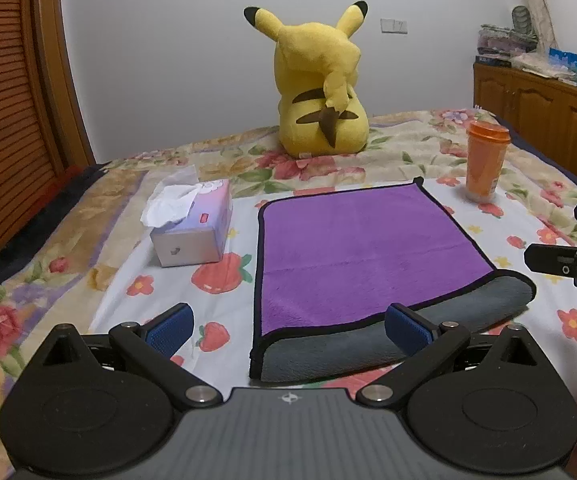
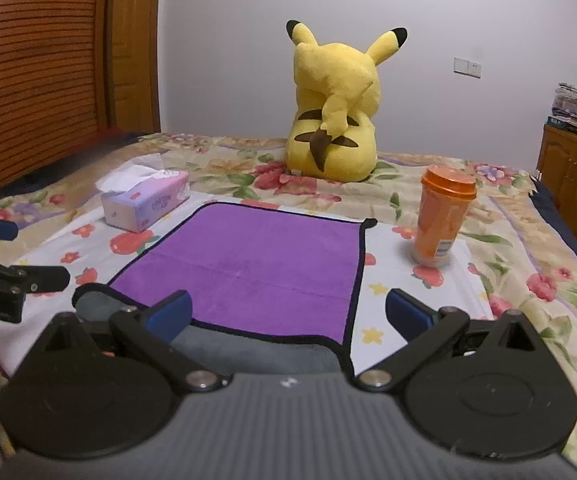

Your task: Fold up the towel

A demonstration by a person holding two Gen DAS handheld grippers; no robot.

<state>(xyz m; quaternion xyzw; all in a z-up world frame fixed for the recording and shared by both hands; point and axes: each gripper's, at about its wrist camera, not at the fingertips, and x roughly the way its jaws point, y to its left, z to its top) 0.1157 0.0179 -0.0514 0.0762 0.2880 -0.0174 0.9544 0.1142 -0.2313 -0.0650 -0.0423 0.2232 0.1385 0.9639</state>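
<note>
- The towel (image 1: 352, 248) lay flat on the bed (image 1: 100, 264), purple face up, with a grey layer showing along the edge nearest both cameras; I judged that one fold was already laid, though not squared, since the upper purple edge ran at a slant across the grey.
- Taking the towel as landmark: a tissue box (image 1: 192, 226) stood beside its left edge, an orange cup (image 1: 484, 164) stood off its far right corner, and a yellow plush toy (image 1: 320, 88) sat well beyond its far edge.
- The step in hand looked like the pause between folds, with both tools free of the cloth.
- The left tool (image 1: 288, 326) hung over the towel's near left corner, its jaws wide apart and holding nothing; its blue pads (image 1: 168, 330) seemed above the cloth, though contact could not be ruled out.
- The right tool (image 2: 288, 314) hung over the towel's near right corner, jaws likewise spread wide and empty, one finger over the grey strip and the other over the bedspread.
- The next move would probably call for each tool to drop onto a near corner, pinch both layers together, and carry them toward the far edge.
- The risk I saw was catching only the top layer, which would undo the fold.
</note>
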